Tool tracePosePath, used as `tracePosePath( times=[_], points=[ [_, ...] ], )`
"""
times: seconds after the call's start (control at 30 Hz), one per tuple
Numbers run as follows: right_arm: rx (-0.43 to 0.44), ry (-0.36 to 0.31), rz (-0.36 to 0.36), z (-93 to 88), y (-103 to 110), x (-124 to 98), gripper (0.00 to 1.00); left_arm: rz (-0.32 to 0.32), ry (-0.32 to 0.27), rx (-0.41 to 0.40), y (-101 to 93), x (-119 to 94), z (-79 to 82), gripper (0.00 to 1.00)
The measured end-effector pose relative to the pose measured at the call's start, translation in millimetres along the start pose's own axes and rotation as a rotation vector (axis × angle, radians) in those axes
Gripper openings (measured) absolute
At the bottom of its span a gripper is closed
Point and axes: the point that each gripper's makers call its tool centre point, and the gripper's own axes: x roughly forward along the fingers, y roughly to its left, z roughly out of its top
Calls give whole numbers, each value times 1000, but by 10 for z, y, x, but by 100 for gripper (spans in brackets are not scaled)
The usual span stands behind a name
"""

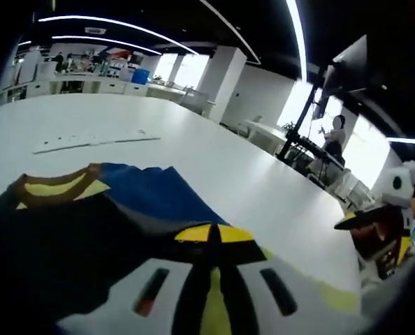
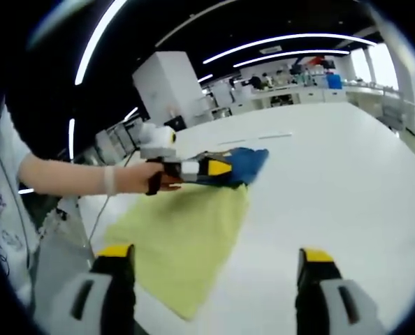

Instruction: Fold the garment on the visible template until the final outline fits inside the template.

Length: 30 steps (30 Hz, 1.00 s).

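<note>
A dark blue garment [image 1: 148, 195] with a yellow-and-brown collar [image 1: 54, 185] is gathered in front of my left gripper [image 1: 211, 236], whose yellow-tipped jaws are shut on its fabric. In the right gripper view a hand holds that left gripper [image 2: 218, 168] at the far end of the yellow-green template [image 2: 183, 237], with the blue garment [image 2: 244, 164] bunched beyond it. My right gripper [image 2: 214, 259] hovers open over the template's near edge and holds nothing. It also shows at the right edge of the left gripper view as the right gripper [image 1: 367, 222].
The white table [image 2: 333, 181] stretches wide to the right of the template. A thin white strip [image 1: 96, 139] lies farther back on it. A monitor on a stand [image 1: 340, 70] and a standing person [image 1: 333, 136] are beyond the table edge.
</note>
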Motion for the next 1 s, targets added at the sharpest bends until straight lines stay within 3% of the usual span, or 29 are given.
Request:
tracePosePath(
  times=[0.17, 0.33, 0.53, 0.73, 0.9, 1.0],
  points=[
    [0, -2, 5, 15, 4, 21, 97, -33, -6, 88, -179, -16, 63, 17],
    [-5, -2, 9, 18, 45, 19, 97, -39, -16, 116, -213, -52, 104, 30],
    [-2, -3, 3, 9, 27, 9, 97, -5, -42, 128, -136, -108, 226, 58],
    [-7, -6, 7, 18, 64, 22, 97, 78, -15, 93, 70, -227, 188, 84],
    [-15, 1, 13, 9, 68, 43, 97, 125, -2, 63, 212, -337, 127, 83],
    [-15, 1, 15, 9, 72, 42, 97, 156, -1, -10, 340, -402, 83, 83]
  ],
)
